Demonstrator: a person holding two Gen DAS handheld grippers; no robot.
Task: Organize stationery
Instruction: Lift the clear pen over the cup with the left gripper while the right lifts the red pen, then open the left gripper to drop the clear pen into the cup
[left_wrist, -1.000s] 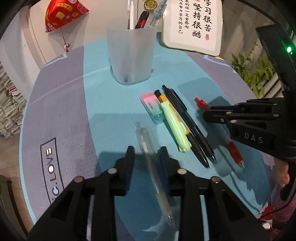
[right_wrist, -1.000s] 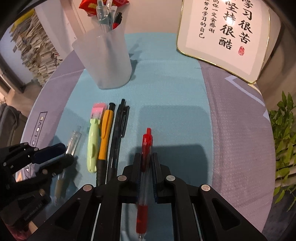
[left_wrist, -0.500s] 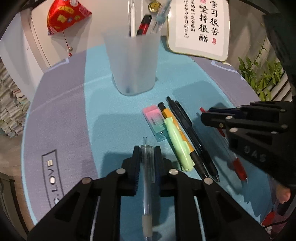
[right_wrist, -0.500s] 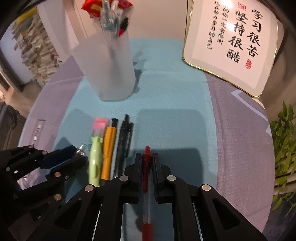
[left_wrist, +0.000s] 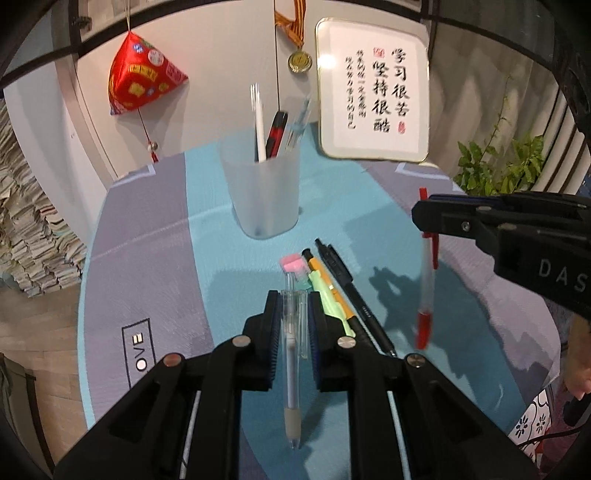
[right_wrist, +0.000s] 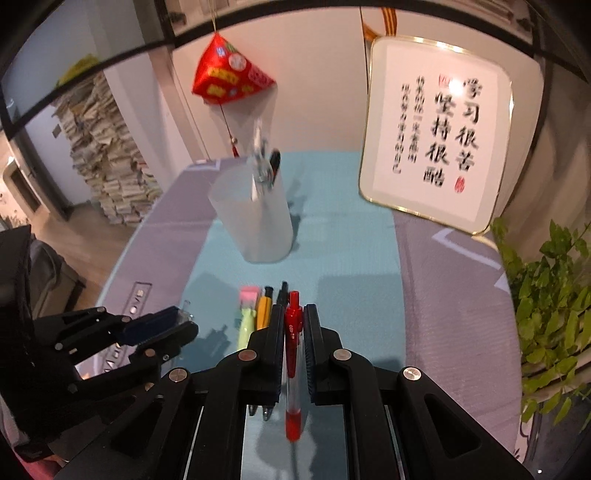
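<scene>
At lower centre of each wrist view, the left gripper (left_wrist: 291, 314) clamps a clear pen (left_wrist: 291, 354); the right gripper (right_wrist: 293, 328) clamps a red pen (right_wrist: 292, 354).

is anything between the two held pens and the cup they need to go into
Nothing visible blocks either. The clear pen in the left gripper and the red pen in the right gripper face the cup across bare cloth. Three pens already stand inside it, leaving room.

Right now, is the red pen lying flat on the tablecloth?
No: the left wrist view shows the red pen clamped near its top in the right gripper, hanging upright clear of the tablecloth.
</scene>
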